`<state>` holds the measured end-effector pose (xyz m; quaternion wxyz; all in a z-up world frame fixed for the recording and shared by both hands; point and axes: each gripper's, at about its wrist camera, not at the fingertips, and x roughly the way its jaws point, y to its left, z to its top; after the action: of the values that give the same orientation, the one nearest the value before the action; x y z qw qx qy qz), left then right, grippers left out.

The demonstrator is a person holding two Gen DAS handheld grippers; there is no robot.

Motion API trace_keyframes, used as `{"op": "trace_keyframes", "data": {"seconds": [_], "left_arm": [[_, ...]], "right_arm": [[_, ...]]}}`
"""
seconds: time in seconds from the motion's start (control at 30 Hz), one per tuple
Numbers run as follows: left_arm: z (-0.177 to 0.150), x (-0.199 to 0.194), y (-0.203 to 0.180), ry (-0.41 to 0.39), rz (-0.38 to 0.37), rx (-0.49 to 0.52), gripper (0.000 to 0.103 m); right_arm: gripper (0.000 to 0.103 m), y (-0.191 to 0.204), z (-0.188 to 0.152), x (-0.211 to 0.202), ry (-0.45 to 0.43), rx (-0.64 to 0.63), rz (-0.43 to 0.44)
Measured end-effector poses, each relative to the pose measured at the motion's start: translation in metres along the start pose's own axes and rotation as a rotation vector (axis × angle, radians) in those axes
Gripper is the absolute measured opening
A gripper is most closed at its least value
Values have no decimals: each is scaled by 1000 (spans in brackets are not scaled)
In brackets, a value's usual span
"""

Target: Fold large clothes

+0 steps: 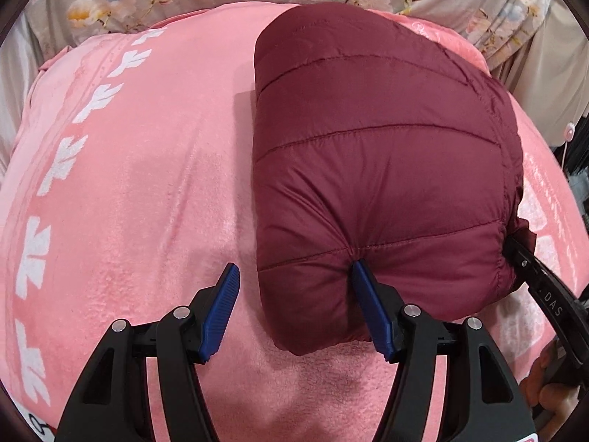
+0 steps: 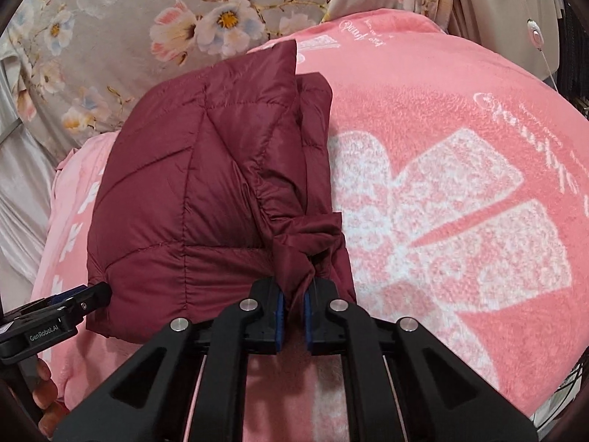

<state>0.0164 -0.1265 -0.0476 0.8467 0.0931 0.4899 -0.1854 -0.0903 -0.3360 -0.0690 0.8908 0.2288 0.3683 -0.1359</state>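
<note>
A maroon quilted puffer jacket (image 1: 383, 169) lies folded into a thick bundle on a pink blanket (image 1: 147, 184). My left gripper (image 1: 294, 276) is open at the bundle's near edge; its right fingertip (image 1: 362, 276) presses into the fabric, its left one is over bare blanket. My right gripper (image 2: 293, 296) is shut on a bunched fold of the jacket (image 2: 206, 191) at the bundle's near right corner. The right gripper also shows at the right edge of the left wrist view (image 1: 515, 254), and the left gripper at the lower left of the right wrist view (image 2: 99, 291).
The pink blanket (image 2: 460, 184) has white leaf and bow prints and covers a bed. A grey floral sheet (image 2: 147, 18) lies behind it. A thin white cord with a switch (image 2: 535, 37) hangs at the far right.
</note>
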Motion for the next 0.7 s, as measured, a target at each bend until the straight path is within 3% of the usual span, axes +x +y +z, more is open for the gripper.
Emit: {"op": "trace_keyframes", "data": {"seconds": [0.17, 0.7], "left_arm": [[0, 10, -8, -3, 43, 34, 64], [-2, 27, -14, -31, 73, 52, 71]], "right_arm": [[7, -1, -3, 11, 9, -3, 2], [7, 7, -8, 20, -29, -36, -23]]}}
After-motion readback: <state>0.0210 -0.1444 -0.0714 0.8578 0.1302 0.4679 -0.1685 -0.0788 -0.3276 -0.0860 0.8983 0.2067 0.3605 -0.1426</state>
